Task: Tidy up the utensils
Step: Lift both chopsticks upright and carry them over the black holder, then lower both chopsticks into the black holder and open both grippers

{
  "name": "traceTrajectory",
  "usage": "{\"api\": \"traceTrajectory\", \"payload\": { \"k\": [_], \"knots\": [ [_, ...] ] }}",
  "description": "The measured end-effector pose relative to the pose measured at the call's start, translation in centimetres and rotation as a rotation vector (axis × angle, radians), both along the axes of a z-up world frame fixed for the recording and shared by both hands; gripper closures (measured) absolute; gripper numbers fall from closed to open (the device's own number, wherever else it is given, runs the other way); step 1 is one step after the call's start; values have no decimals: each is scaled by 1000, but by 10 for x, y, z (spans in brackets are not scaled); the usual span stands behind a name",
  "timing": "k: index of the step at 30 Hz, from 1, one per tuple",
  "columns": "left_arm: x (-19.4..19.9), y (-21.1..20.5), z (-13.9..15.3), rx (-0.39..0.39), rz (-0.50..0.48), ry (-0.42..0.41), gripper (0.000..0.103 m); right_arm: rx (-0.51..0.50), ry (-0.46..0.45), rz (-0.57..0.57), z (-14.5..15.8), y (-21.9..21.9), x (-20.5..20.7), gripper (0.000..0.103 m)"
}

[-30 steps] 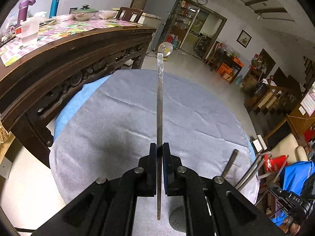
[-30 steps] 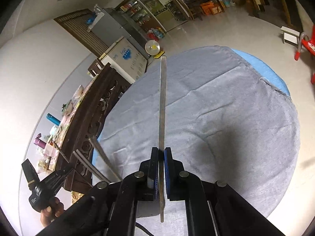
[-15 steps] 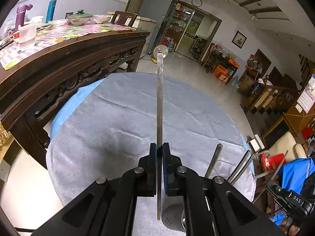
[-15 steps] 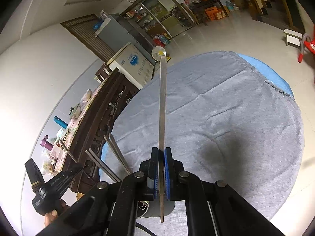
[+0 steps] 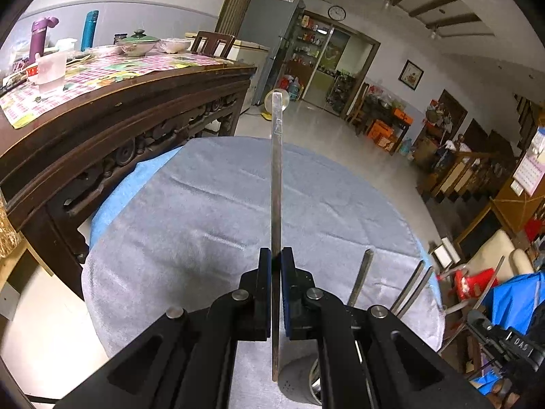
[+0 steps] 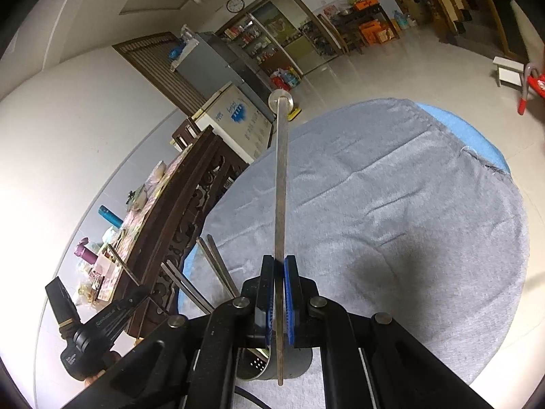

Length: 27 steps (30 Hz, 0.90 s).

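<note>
In the left wrist view, the left claw (image 5: pixel 276 266) is seen clamped on a long flat metal utensil (image 5: pixel 276 184), held edge-on. The utensil runs straight ahead from the pads out over the grey cloth (image 5: pixel 190 225) of the round table, and its short tail reaches back behind the pads. Just below and behind the claw, a grey perforated holder (image 5: pixel 295 380) is partly seen under the tail end. To the right of the claw, several other metal utensils (image 5: pixel 361 281) stick up, apparently standing in that holder. Far to the lower right, the other claw's black handle (image 5: pixel 504 342) is seen. The step in hand is judged to be the carrying of a utensil to the holder; for the next move the tail end would have to be lined up over the opening and lowered in.

In the right wrist view, the right claw (image 6: pixel 279 269) is likewise closed on a flat metal utensil (image 6: pixel 281 184), which points ahead over the cloth (image 6: pixel 408 211). Its tail hangs directly above the open mouth of the holder (image 6: pixel 289 364), just below and behind the pads. Other utensils (image 6: pixel 218 269) lean up to the left of the claw. The same lowering is judged to be called for here, with care that the two utensils are not knocked together.
</note>
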<state>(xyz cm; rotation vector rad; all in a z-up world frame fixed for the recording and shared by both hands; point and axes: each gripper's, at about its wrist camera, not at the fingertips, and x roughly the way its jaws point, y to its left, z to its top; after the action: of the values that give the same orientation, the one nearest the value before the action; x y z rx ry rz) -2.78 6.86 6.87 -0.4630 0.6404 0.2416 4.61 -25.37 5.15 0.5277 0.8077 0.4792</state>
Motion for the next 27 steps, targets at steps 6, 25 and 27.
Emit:
{"api": "traceTrajectory", "payload": {
  "k": [6, 25, 27],
  "knots": [
    [-8, 1, 13, -29, 7, -64, 98, 14, -32, -11, 8, 2, -6, 97],
    [-12, -33, 11, -22, -61, -163, 98, -98, -201, -2, 26, 55, -17, 97],
    [-12, -36, 8, -12, -66, -161, 98, -121, -215, -2, 25, 60, -18, 97]
  ]
}}
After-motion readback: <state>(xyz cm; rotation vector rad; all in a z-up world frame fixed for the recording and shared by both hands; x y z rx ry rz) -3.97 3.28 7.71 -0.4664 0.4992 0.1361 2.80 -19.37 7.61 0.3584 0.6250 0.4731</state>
